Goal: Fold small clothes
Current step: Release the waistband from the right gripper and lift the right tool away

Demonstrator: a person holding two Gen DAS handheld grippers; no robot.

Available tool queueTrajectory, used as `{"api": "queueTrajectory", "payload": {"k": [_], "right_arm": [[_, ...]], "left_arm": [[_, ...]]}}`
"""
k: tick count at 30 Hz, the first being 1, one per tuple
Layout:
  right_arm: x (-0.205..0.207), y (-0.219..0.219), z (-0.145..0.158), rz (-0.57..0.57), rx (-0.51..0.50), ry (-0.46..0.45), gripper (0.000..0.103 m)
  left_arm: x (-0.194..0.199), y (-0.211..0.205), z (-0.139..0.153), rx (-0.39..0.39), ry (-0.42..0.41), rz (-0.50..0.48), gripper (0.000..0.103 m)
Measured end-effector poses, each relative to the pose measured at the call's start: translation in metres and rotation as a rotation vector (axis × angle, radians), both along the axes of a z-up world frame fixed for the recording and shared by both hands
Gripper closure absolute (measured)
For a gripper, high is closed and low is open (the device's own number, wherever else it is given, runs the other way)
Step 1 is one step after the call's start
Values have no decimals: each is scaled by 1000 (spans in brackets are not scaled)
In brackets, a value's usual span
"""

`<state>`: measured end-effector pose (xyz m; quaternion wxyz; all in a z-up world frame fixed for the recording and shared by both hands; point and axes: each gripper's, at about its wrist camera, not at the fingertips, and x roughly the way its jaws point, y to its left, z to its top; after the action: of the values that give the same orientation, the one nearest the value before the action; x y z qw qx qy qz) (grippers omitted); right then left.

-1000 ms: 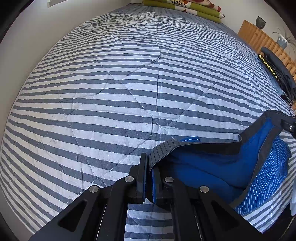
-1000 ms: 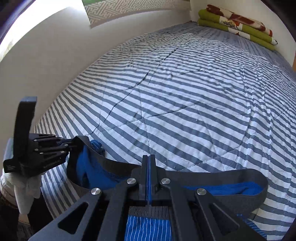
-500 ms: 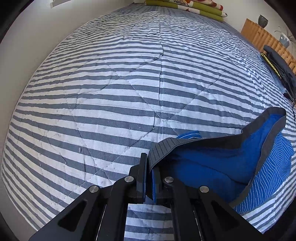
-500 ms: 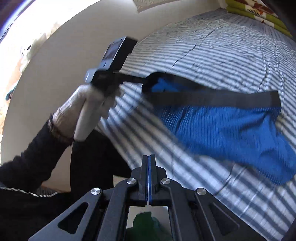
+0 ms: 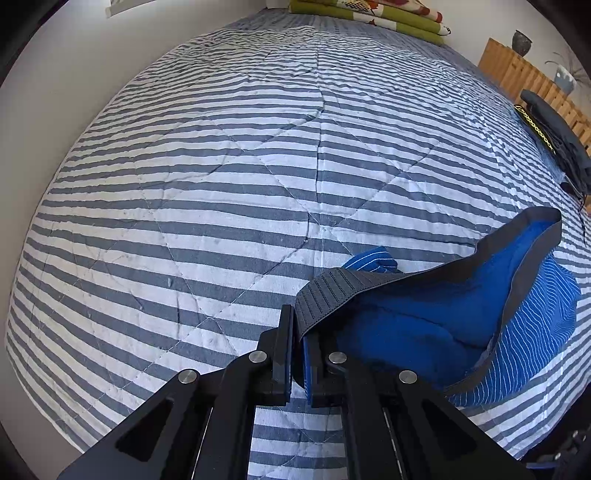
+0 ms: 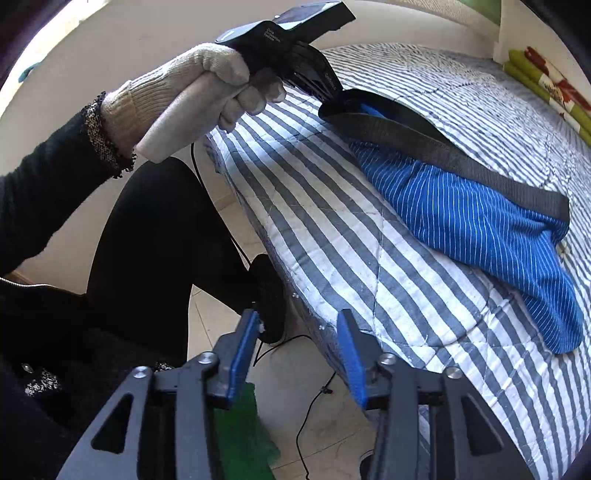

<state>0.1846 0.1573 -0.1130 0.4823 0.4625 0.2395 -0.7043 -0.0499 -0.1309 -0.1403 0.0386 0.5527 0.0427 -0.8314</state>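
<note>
- Blue pinstriped underwear (image 6: 476,218) lies on the striped bed cover (image 5: 229,177), near the bed's near edge, its grey waistband (image 6: 443,155) stretched along the far side of the garment.
- Left tongs (image 5: 299,328) are pressed together, pinching the left end of the waistband; that corner is lifted slightly off the cover while the rest of the cloth rests on it.
- In the right wrist view, a gloved hand (image 6: 195,96) grips the left tool's handle, above the bed's left corner.
- Right tongs (image 6: 297,325) stand spread, jaws having just been opening, nothing between them. They hang over the bed's near edge, well apart from the garment, pointed down with floor and a cable visible beyond.
- Step in hand, as I judge it: the garment is laid out flat-ish, one end anchored, right tool free and between grips. No fold made yet; task looks early.
- Next move likely calls for the right tongs to go to the garment's free part: either the right end of the waistband or the leg hem at the near right.
- The pinch needs to catch both layers of thin fabric without gathering the bed cover beneath.
- Left pinch should hold so the band keeps taut while the fold is brought over.
- A dark garment (image 5: 554,136) lies at the bed's far right, folded bedding (image 5: 369,14) at the far end; neither is in the way.
</note>
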Motion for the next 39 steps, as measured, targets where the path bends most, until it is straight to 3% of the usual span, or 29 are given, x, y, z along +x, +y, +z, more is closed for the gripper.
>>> {"api": "queueTrajectory", "payload": {"k": [9,13,25,31,39], "right_arm": [[-11,-12,-24,14,122,130,58],[-27,-10,-34,-10,181,145,58],[-52,34,-8,-150,84,36,58],[-67,55,9,-226,-73,-94,58],[-133,81,36,-392,-128,23,58]], "left_arm": [[0,1,-2,5,-4,-2,99],[-1,1,-1,4,-6,-2,99],[-5,8,-3,-10,-14,-6,99],[-6,7,-3,-9,-15,-3,99],[-13,-2,-2,-4,-23,3,99]]}}
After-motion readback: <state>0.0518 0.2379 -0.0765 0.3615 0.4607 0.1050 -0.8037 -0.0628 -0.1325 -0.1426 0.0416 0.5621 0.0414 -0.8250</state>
